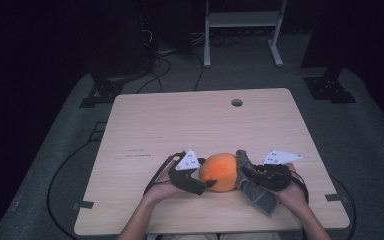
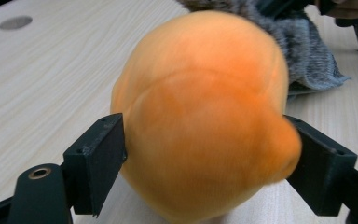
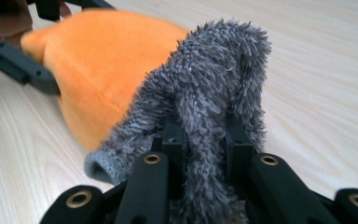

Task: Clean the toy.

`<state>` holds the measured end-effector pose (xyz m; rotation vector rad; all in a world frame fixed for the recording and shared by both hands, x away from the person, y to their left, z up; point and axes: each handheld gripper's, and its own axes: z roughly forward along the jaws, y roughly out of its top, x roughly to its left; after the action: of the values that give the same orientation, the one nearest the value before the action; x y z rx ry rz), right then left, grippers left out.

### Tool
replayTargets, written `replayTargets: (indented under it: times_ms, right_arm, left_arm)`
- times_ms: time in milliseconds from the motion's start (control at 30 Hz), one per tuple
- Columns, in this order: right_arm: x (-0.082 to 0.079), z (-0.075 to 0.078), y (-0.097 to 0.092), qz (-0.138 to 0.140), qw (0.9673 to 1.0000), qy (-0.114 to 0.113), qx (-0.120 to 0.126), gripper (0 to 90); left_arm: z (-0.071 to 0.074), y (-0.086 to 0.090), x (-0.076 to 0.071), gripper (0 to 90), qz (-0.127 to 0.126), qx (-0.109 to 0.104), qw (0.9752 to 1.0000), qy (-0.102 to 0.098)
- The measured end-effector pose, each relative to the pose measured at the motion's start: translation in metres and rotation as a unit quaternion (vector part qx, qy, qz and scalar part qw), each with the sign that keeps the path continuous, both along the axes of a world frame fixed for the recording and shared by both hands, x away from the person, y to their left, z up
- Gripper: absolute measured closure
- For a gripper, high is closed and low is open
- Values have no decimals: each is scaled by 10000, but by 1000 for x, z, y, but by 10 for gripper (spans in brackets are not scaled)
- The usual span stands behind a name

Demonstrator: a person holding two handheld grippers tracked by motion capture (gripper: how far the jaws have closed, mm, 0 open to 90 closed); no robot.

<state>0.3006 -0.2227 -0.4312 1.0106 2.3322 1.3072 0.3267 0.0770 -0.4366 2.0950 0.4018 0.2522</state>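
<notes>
From above, I see my two grippers meeting near the front edge of the wooden table (image 1: 145, 120), with one orange plush ball (image 1: 220, 171) between them and one grey fuzzy sock (image 1: 254, 186) just to its right.

The high view alone shows the whole tabletop and my forearms. My left gripper (image 1: 206, 184) view gives what it cannot: the ball (image 2: 200, 116) sits between the two black jaws, which are spread wide and touch its flanks on either side. Whether they press or merely rest against the plush, I cannot tell. My right gripper (image 1: 247, 172) view shows its jaws pinched nearly together on a fold of the sock (image 3: 209, 93), which stands up between the fingers (image 3: 172, 135). Behind the sock, the ball (image 3: 102, 65) lies touching it, with the left gripper (image 3: 25, 63) at its far side.
</notes>
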Motion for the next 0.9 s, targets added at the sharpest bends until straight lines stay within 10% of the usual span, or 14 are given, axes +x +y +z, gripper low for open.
replayTargets:
  times_ms: [167, 333, 467, 600, 900]
  right_arm:
    - [2, -7, -12, -197, 9991, 149, -339, 745]
    - [-6, 23, -3, 106, 9993, -294, 204, 745]
    - [-5, 11, 14, 200, 9989, -340, -261, 745]
    - [-4, 19, 4, -8, 9985, -356, -412, 745]
    - [-17, 49, 60, 877, 9903, -827, -689, 744]
  left_arm:
    - [1, -1, -4, 298, -158, 33, 9998, -146]
    - [2, -4, -6, 312, -247, 87, 9993, -283]
    - [2, -3, 0, 181, 39, -95, 9998, 177]
    - [2, -8, -6, 310, -44, -182, 9998, -91]
    - [2, -10, -11, 347, -176, 140, 9992, -330]
